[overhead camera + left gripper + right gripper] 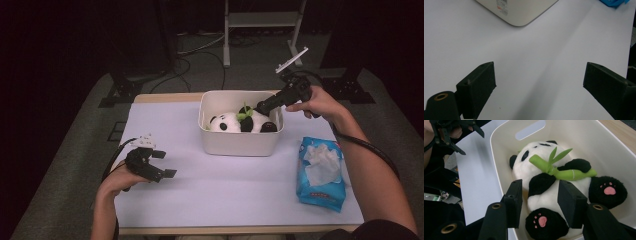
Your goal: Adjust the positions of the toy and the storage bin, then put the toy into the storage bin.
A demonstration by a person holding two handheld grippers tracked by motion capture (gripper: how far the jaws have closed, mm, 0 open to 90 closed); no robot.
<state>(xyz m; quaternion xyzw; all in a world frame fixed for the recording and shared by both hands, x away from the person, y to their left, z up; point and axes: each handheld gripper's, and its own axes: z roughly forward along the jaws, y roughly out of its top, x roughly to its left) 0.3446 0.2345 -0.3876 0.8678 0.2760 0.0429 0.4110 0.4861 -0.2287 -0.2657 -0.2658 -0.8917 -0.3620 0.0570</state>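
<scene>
White table (225, 190): right gripper (540, 198) jaws spread over panda (554, 187) in bin (240, 142); left gripper (539, 85) jaws spread, empty.

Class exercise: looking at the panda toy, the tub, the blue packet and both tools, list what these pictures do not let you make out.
- Tub floor: high view, hidden under the panda.
- Tub label: left gripper view, cut by the top edge, print too small.
- Blue packet lettering: high view, too small.
- Right tool: whether its pads touch the panda, right gripper view, unclear.
</scene>
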